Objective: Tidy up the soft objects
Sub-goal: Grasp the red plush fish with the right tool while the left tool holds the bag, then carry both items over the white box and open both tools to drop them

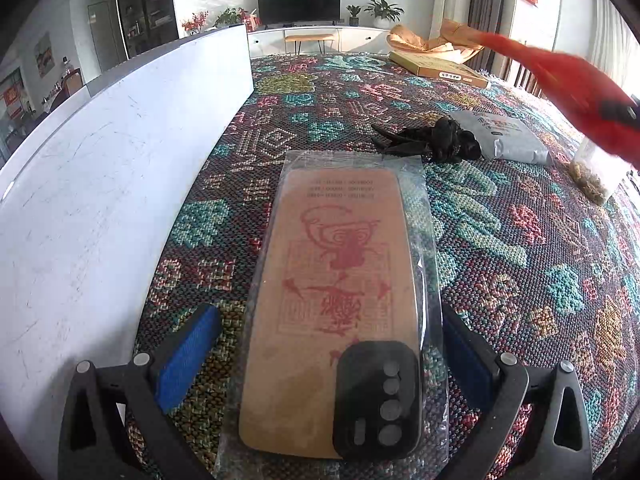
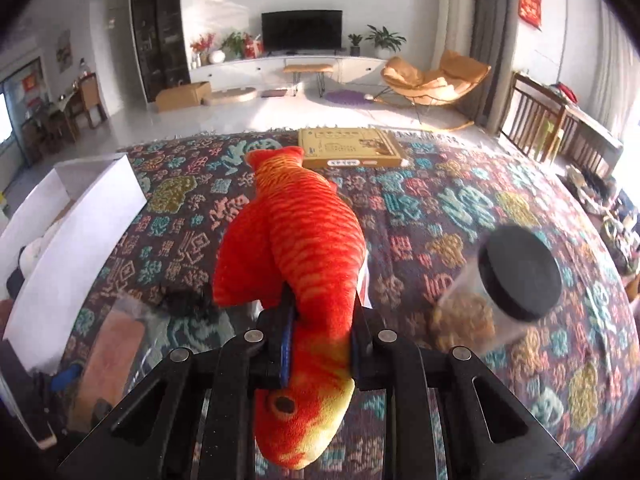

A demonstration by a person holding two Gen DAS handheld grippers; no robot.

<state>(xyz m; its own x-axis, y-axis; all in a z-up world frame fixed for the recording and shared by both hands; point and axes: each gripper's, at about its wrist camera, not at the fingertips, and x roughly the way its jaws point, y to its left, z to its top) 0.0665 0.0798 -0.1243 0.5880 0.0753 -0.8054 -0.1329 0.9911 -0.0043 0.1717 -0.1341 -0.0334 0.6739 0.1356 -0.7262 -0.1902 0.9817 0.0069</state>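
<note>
My right gripper (image 2: 320,332) is shut on a red-orange plush fish (image 2: 296,240) and holds it above the patterned tablecloth; the fish also shows blurred at the upper right of the left wrist view (image 1: 568,84). My left gripper (image 1: 332,344) is open, its blue pads on either side of a bagged phone case (image 1: 336,304) lying flat on the cloth. A black crumpled soft item (image 1: 436,142) lies beyond the case. A white box (image 2: 76,216) stands open at the left, its wall close in the left wrist view (image 1: 120,160).
A grey pouch (image 1: 508,136) lies right of the black item. A clear jar with a black lid (image 2: 516,272) and brown contents lies at the right. A flat yellow box (image 2: 348,148) sits at the table's far edge.
</note>
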